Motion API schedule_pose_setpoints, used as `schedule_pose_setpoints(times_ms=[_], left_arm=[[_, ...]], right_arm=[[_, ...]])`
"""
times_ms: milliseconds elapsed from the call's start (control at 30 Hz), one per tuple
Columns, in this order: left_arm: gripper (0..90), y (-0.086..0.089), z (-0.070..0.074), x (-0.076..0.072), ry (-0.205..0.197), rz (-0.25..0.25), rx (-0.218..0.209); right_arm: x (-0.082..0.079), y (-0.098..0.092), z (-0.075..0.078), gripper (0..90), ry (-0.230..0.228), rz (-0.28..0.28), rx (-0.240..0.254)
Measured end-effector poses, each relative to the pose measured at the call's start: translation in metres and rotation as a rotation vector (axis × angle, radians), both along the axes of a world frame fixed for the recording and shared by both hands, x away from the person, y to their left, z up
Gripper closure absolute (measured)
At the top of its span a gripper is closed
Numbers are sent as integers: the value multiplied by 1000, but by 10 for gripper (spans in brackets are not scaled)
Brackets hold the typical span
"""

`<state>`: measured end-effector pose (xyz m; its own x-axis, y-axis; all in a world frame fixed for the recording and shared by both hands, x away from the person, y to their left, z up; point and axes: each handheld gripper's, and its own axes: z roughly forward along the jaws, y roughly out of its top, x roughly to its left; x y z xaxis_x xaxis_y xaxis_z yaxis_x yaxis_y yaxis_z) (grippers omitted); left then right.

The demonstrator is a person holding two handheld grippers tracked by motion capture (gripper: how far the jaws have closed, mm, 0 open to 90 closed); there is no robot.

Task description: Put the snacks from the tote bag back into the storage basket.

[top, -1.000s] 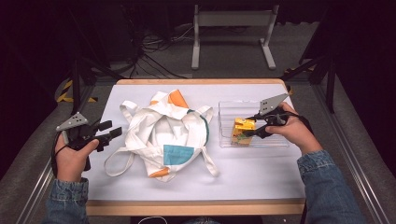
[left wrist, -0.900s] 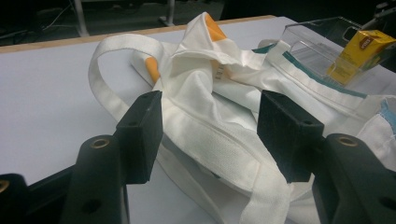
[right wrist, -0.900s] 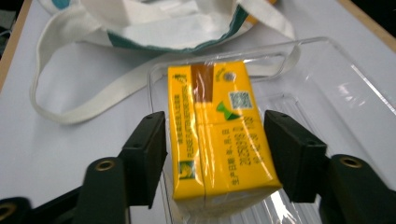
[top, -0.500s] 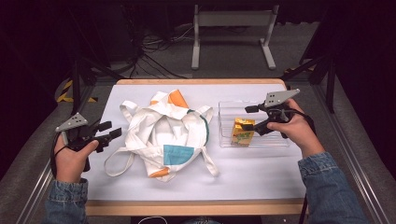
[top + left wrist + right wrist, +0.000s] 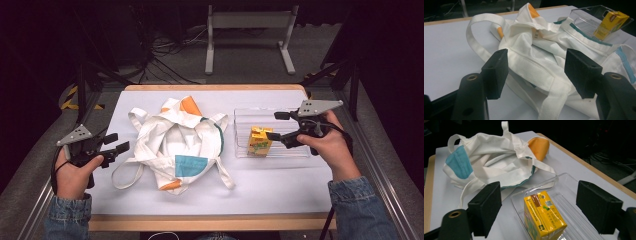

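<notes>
The right gripper [image 5: 274, 126], its jaws just spread and empty, hangs over the yellow carton [image 5: 260, 141] standing in the clear tray [image 5: 295, 151] at right; the left gripper [image 5: 116, 142], also open and empty, looks due to take the white bag [image 5: 175, 140].

- Right claw [image 5: 274, 126]: a second ago closed on the yellow juice carton [image 5: 259, 141] in the clear tray [image 5: 295, 151]; jaws have just been opening, nothing between them; now raised clear.
- Yellow juice carton: released, standing upright in the tray.
</notes>
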<state>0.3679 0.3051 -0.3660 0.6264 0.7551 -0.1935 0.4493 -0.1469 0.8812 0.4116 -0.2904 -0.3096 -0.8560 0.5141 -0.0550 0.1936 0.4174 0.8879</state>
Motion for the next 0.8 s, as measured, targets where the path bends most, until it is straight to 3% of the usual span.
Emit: schedule_pose_setpoints(times_ms=[333,433,533,800], left_arm=[[336,1,-7,-11,0,-2,24],[323,7,-12,-19,-9,8,14],[307,10,-14,-22,-9,14,21],[264,16,-15,-26,-30,38,8]], right_arm=[[-30,-23,2,190,-16,-131,15],[-42,-34,-9,165,-1,-195,35],[-48,-37,-16,153,1,-216,36],[-58,-44,-38,123,48,-274,-12]])
